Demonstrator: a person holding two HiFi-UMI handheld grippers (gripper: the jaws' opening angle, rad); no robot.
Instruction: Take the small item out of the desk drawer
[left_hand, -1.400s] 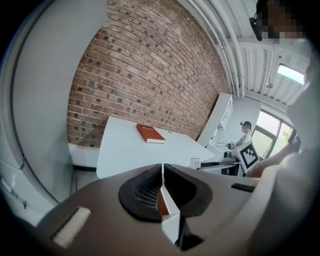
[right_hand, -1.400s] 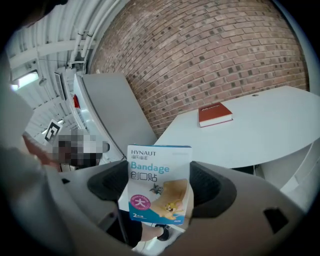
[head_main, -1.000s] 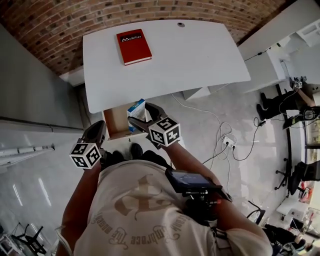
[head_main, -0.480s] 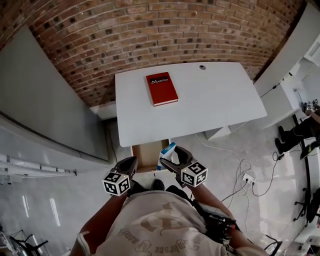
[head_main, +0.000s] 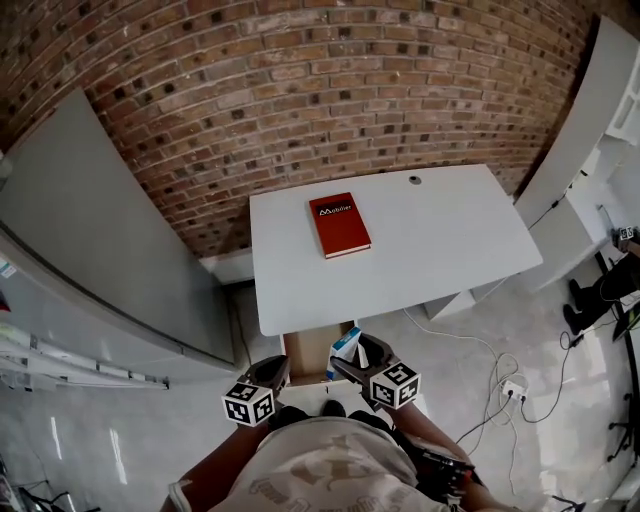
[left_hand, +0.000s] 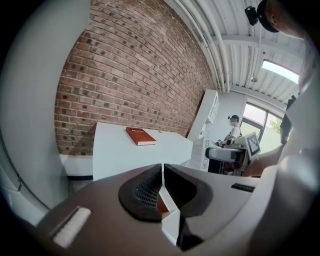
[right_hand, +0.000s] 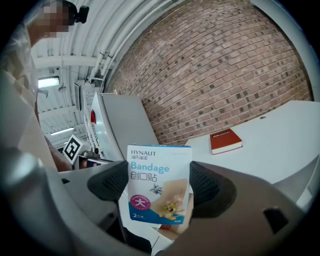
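Bandage box (right_hand: 159, 170) | marked "HYNAUT Bandage" | clamped in right gripper (right_hand: 159, 189) jaws

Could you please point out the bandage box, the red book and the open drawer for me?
bandage box (right_hand: 159, 185): right gripper view, its front face.
red book (head_main: 339, 224): head view, the cover's middle.
drawer (head_main: 304, 352): head view, bare wooden floor.

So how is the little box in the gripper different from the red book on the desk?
The bandage box is white and blue with cartoon animals; the red book is plain red with a white word. The bandage box stands upright, held in the air between the right gripper's jaws; the red book lies flat on the white desk, untouched. Both are flat rectangles.
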